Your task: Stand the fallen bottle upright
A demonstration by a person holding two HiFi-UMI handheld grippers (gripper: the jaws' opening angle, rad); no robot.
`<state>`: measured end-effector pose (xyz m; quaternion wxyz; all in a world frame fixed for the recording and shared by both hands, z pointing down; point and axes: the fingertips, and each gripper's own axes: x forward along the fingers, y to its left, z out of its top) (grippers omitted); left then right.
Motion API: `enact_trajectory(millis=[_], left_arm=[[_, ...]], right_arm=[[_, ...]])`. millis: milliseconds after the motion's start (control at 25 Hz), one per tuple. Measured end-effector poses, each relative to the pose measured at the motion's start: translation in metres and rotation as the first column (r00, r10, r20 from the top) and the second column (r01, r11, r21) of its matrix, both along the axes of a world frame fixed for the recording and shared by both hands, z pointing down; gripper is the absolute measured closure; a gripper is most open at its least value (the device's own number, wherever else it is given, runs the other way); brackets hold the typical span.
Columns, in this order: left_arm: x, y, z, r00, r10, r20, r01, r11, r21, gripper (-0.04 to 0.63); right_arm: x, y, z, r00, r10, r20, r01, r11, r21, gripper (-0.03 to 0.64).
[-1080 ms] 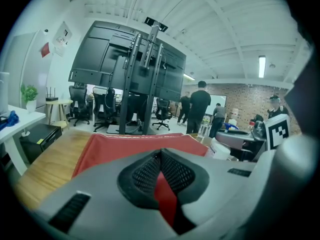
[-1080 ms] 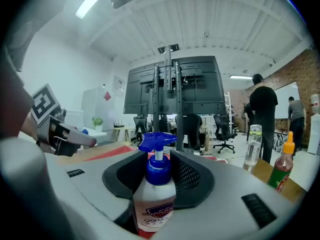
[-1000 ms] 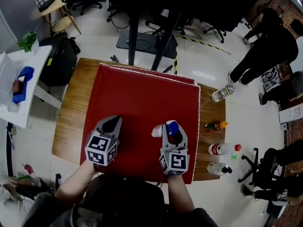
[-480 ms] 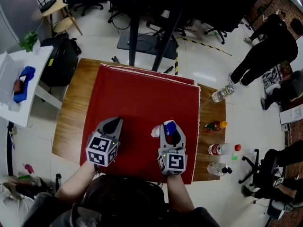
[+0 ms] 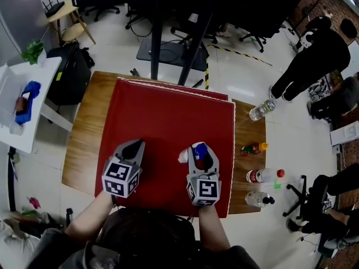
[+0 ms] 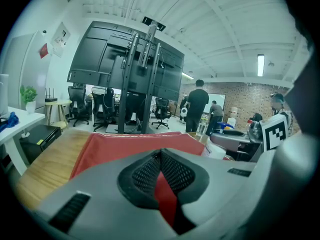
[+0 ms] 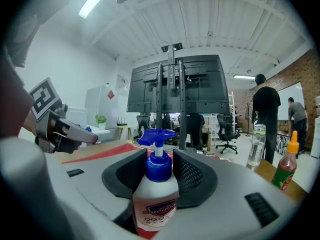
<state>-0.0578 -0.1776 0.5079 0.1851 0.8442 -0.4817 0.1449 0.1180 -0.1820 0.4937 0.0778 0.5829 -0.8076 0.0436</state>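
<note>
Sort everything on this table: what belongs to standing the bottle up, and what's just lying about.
Job in hand: pump bottle, upright in the right hand-held gripper; red cloth under it.

Lying about: left hand-held gripper, shut and empty; sauce bottle, red-capped bottle and dark-capped bottle at the table's right edge.
</note>
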Motion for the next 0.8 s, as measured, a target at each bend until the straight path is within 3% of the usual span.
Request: enact_trajectory(millis=[400, 800], left_arm=[[0.002, 0.003, -0.003, 1.000, 0.006, 0.002, -0.006, 1.000, 0.003, 0.560], [0.006, 0.004, -0.013, 1.000, -0.002, -0.006, 0.002, 1.000, 0.022, 0.560]], right_arm=[[0.001, 0.000, 0.001, 1.000, -0.025, -0.002, 0.025, 0.999, -0.027, 0.416], [0.002, 0.008, -0.006, 0.998, -0.056, 0.021, 0.057, 0.998, -0.038, 0.310]])
